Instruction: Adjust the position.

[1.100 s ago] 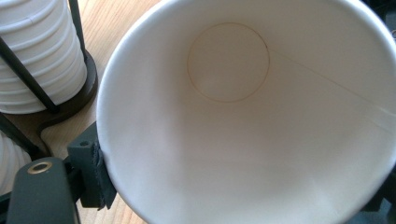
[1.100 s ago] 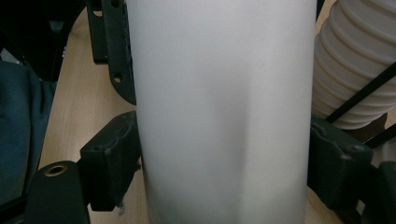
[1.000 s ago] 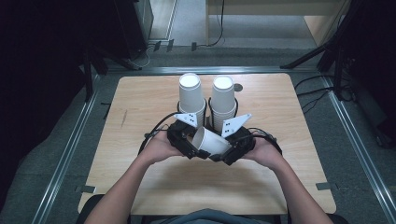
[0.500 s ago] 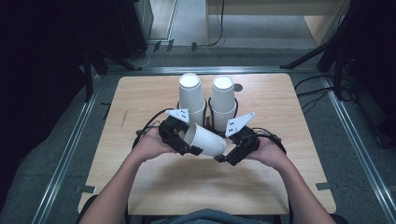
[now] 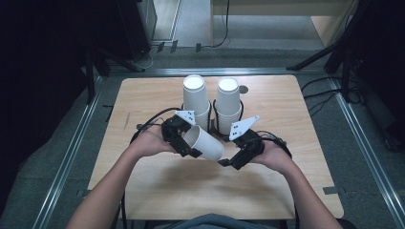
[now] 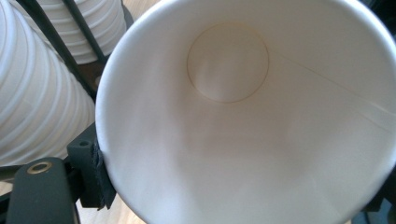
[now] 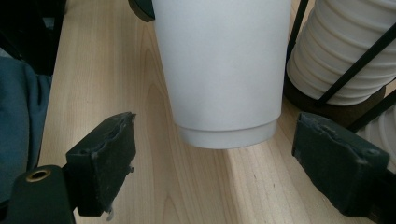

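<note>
While it hangs tipped above the wooden table [image 5: 157,191], the white paper cup [image 5: 205,143] lies slantwise, base toward the right gripper [image 5: 228,162], mouth at the left gripper [image 5: 191,149], whose pads pinch its smooth tapered wall. Right jaws have just spread wide, clear of the base. Ribbed cup stacks [image 5: 212,102] stand behind.

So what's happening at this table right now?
A person is working with two hand-held grippers over a wooden table. The left hand-held gripper grips a single white paper cup by its rim end, tilted on its side. The right hand-held gripper has just been opening; its jaws stand apart from the cup's base. Behind stand two stacks of cups in black holders.
</note>
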`<control>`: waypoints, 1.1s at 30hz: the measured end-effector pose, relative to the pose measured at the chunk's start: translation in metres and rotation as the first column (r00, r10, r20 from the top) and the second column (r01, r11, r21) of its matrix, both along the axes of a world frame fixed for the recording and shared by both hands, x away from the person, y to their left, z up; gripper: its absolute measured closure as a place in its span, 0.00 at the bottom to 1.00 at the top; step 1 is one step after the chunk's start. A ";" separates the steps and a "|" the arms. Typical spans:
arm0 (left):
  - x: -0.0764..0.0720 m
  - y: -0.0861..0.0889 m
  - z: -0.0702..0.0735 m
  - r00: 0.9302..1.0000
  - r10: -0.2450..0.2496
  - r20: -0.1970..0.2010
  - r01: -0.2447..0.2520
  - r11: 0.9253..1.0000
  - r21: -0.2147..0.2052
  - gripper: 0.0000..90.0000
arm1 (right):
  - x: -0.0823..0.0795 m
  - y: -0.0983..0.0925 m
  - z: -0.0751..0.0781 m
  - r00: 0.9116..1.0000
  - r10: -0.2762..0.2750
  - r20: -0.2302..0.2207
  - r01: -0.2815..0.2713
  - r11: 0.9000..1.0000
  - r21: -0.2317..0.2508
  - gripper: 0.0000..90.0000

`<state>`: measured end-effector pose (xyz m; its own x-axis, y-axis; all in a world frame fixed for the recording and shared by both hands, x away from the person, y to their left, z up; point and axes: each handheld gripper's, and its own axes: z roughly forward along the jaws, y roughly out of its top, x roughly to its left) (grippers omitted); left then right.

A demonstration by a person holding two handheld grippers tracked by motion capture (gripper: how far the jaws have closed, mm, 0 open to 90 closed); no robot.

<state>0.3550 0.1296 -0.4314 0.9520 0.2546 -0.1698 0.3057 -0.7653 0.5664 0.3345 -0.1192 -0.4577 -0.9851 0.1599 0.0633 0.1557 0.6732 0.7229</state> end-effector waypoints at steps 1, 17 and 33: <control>0.001 -0.002 0.001 1.000 -0.005 0.003 0.005 1.000 0.014 0.14 | 0.000 0.000 0.000 1.000 -0.001 -0.001 0.001 1.000 0.001 0.16; 0.006 -0.031 0.006 0.992 -0.118 0.034 0.108 0.971 0.212 0.13 | 0.004 0.005 -0.009 1.000 -0.004 -0.029 0.005 1.000 0.003 0.16; 0.003 -0.056 0.007 0.977 -0.212 0.027 0.198 0.944 0.264 0.13 | 0.005 0.018 -0.019 1.000 -0.007 -0.030 0.007 1.000 -0.005 0.16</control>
